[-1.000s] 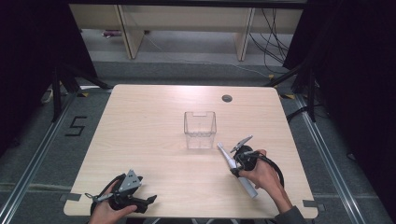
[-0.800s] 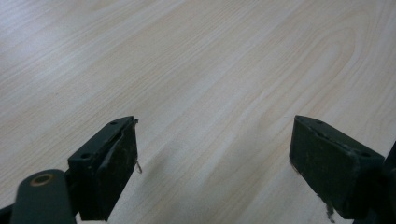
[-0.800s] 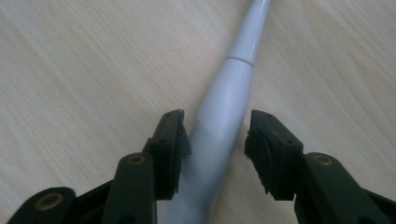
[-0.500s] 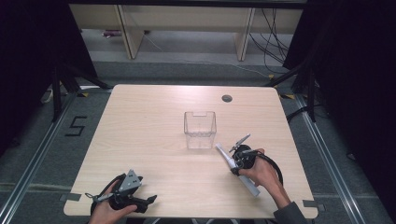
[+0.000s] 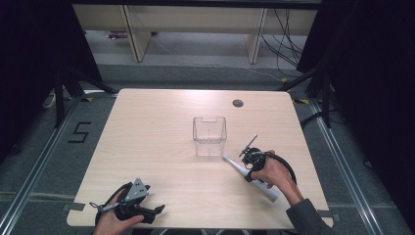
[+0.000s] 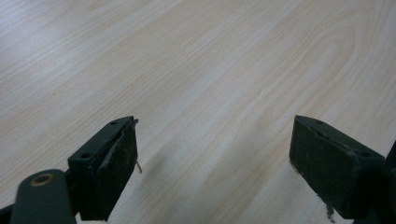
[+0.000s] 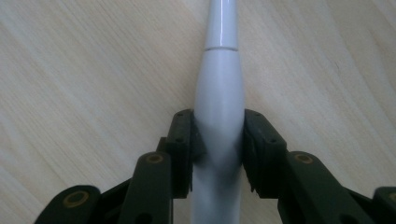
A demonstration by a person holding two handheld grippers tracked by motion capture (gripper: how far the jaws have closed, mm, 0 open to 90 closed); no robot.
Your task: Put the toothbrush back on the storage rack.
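Right hand-held gripper [image 7: 218, 154] pinches a white electric toothbrush [image 7: 218, 107] lying on the table [image 5: 156, 132], its head just beside a clear plastic box [image 5: 209, 136]. Left hand-held gripper [image 6: 215, 163] rests spread wide near the table's front edge.

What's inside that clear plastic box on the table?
The clear box looks empty; the wooden table shows through its walls. The white electric toothbrush lies outside it, clamped by the right hand-held gripper.
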